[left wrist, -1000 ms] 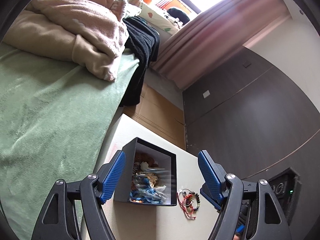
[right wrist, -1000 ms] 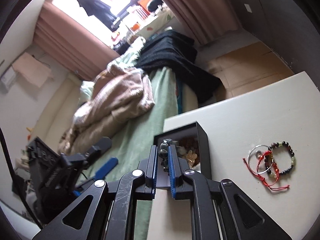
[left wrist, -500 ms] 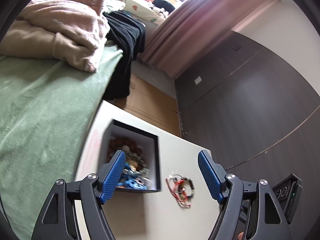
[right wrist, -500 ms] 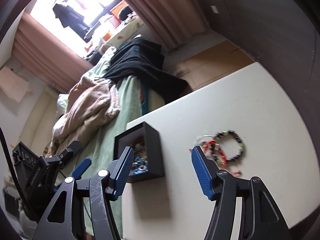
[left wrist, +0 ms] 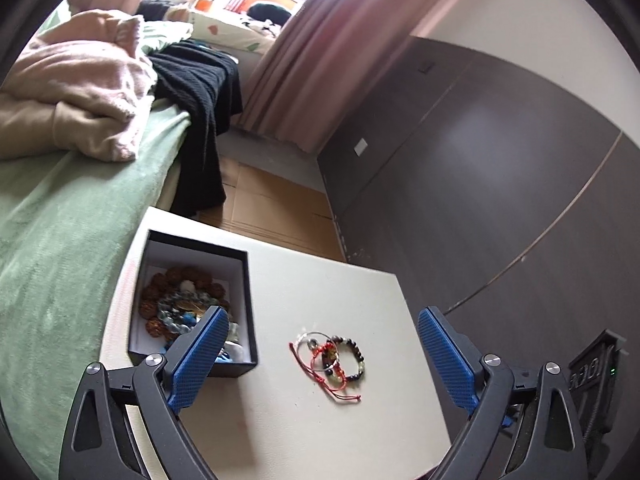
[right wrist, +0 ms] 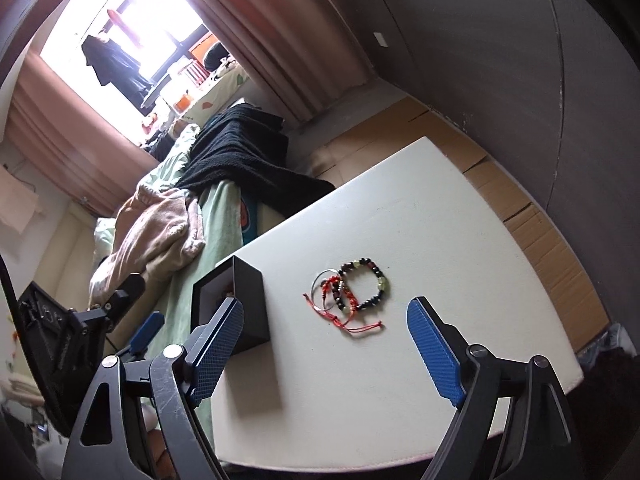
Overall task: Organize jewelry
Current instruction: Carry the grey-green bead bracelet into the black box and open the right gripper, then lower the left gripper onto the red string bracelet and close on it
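Tool (right wrist: 320,344) above bracelets (right wrist: 348,292), apart

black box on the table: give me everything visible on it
The black box is a small, square, lidless box that looks like rigid card, black outside with a white lining. It sits upright and open-topped on the white table, near the edge beside the bed. Inside lies a heap of beaded jewelry: brown knobbly beads, pale blue-grey beads, some bright blue pieces. The loose bracelets lie apart from it on the table. Nothing grips it; the left gripper's finger overlaps it only in view.
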